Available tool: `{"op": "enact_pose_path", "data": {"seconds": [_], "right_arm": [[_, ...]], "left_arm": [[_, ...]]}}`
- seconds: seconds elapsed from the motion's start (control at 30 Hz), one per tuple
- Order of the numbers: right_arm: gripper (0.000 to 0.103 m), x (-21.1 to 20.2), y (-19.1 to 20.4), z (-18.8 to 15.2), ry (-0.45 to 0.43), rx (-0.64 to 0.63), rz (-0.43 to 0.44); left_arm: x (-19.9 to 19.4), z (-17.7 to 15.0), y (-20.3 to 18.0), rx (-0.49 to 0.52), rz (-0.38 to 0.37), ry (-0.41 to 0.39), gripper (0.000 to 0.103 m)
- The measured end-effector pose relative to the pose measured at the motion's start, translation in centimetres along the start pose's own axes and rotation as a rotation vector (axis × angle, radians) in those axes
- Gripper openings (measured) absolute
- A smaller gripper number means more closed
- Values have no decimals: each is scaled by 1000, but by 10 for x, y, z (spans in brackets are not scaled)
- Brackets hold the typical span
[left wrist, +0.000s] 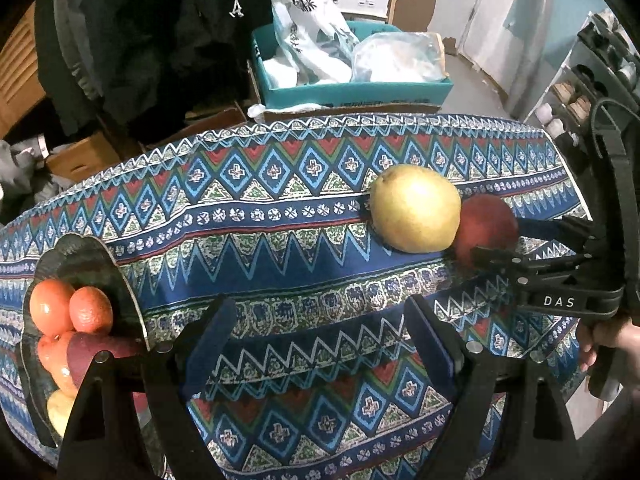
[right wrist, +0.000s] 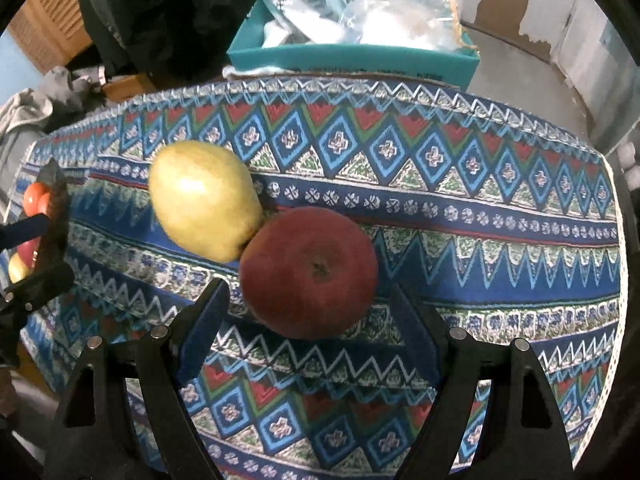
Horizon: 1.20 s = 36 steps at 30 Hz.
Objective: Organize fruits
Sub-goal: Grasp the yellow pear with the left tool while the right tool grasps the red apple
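Note:
A yellow pear point(right wrist: 204, 204) and a red apple point(right wrist: 310, 276) lie touching on the patterned tablecloth point(right wrist: 480, 208). My right gripper point(right wrist: 308, 312) is open, its fingers on either side of the apple's near half, apart from it. In the left wrist view the pear point(left wrist: 416, 208) and apple point(left wrist: 486, 226) sit at the right, with the right gripper point(left wrist: 516, 240) around the apple. My left gripper point(left wrist: 320, 324) is open and empty over the cloth. A dark glass plate point(left wrist: 86, 256) at the left holds several fruits, among them oranges point(left wrist: 90, 308).
A teal box point(left wrist: 352, 92) with plastic bags stands beyond the table's far edge. Dark clothing and cardboard boxes point(left wrist: 80, 156) are at the back left. A shelf rack point(left wrist: 588, 92) stands at the right.

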State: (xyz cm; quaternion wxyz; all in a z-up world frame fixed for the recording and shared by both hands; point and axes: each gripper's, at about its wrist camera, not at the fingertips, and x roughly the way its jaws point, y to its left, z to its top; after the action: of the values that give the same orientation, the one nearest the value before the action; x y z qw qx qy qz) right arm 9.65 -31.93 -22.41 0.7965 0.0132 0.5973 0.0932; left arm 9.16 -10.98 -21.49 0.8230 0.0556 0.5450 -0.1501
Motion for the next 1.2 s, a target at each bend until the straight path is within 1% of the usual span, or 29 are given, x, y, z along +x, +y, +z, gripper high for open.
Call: {"op": "enact_pose_path", "data": {"seconds": [0.3, 0.37, 0.5, 0.67, 0.77, 0.97, 1.07, 1.1, 1.2], "right_arm": [[81, 18, 10, 7, 6, -58, -13], [78, 19, 11, 8, -5, -68, -21], [77, 20, 9, 8, -13, -71, -12], [76, 13, -9, 4, -18, -3, -51], [76, 3, -28, 4, -50, 54, -60], [76, -17, -51, 4, -95, 113, -78], [76, -24, -60, 3, -107, 132, -81], [76, -25, -62, 3, -109, 137, -79], [77, -25, -69, 1, -112, 147, -76]], "left_arm": [[19, 6, -2, 5, -2, 31, 87], [22, 8, -5, 5, -11, 34, 87], [27, 13, -13, 13, -39, 45, 87], [29, 23, -25, 6, -84, 44, 87], [31, 27, -34, 18, -98, 57, 87], [37, 43, -54, 59, -98, 65, 87], [39, 49, -65, 89, -122, 68, 89], [41, 51, -69, 103, -118, 72, 91], [50, 55, -80, 162, -83, 86, 91]]}}
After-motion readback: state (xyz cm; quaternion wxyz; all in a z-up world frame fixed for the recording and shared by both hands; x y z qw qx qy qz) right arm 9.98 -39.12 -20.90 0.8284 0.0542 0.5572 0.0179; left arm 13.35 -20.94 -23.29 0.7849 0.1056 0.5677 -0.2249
